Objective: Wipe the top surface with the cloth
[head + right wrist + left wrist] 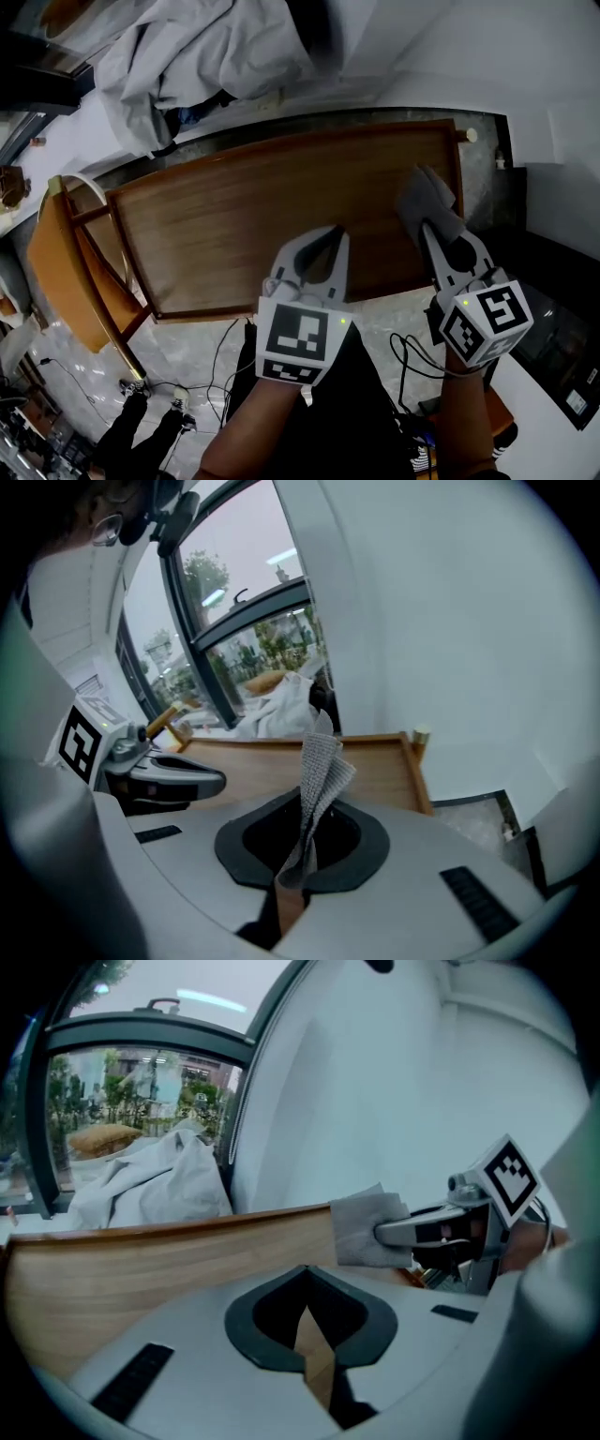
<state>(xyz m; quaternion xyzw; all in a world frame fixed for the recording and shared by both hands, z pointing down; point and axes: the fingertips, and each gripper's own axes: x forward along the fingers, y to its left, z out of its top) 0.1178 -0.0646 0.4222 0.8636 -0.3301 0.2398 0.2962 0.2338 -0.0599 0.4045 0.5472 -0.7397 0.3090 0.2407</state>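
Note:
The brown wooden top (pixel 234 225) fills the middle of the head view. My right gripper (pixel 428 228) is shut on a grey cloth (pixel 427 197) over the top's right end. In the right gripper view the cloth (pixel 319 766) stands up crumpled from the jaws of the right gripper (pixel 302 860). Whether it touches the wood I cannot tell. My left gripper (pixel 336 232) hovers over the top's near edge, jaws together on nothing. The left gripper view shows the left gripper (pixel 307 1321) with the wood (pixel 141 1260) ahead of it, and the cloth (pixel 361 1232) to the right.
A heap of white fabric (pixel 187 56) lies behind the top. A wooden chair (pixel 75 272) stands at the left. Cables (pixel 412 356) trail on the marble floor. A dark box (pixel 562 347) sits at the right, close to the white wall (pixel 525 56).

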